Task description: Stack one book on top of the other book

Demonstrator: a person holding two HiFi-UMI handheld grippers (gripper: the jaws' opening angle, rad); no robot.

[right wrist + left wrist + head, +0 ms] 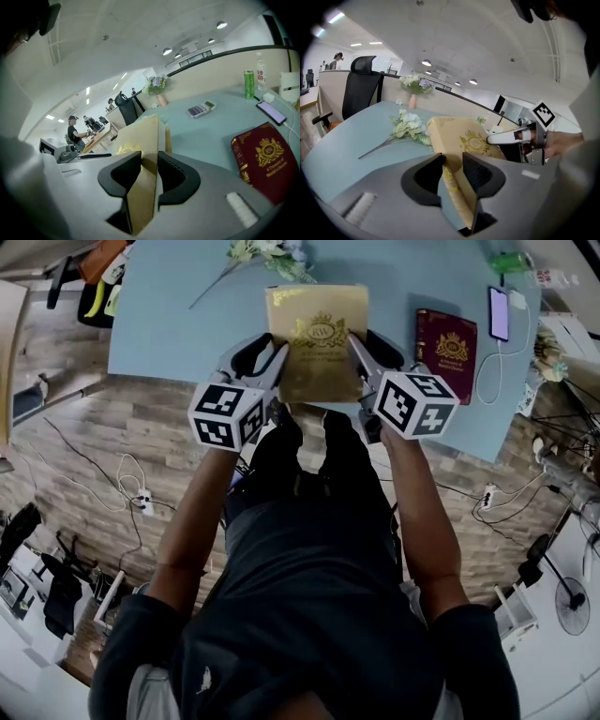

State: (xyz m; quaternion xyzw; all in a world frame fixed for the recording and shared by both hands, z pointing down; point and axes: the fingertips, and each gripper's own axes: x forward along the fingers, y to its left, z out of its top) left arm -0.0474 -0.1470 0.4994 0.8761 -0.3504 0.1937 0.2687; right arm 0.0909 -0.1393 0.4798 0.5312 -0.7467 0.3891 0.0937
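Observation:
A gold book (319,341) with a crest on its cover hangs above the near edge of the pale blue table (178,324), held from both sides. My left gripper (277,354) is shut on its left edge, seen as the gold book (457,140) between the left gripper's (453,169) pads. My right gripper (359,351) is shut on its right edge, where the gold book (140,187) fills the right gripper's (149,171) jaws. A dark red book (446,341) lies flat on the table to the right, shown as the red book (265,157) in the right gripper view.
Artificial flowers (267,259) lie at the table's far side, beyond the gold book. A phone (499,313) on a white cable lies right of the red book, with a green can (249,84) and a calculator (200,109) farther back. Wooden floor with cables (112,493) surrounds the table.

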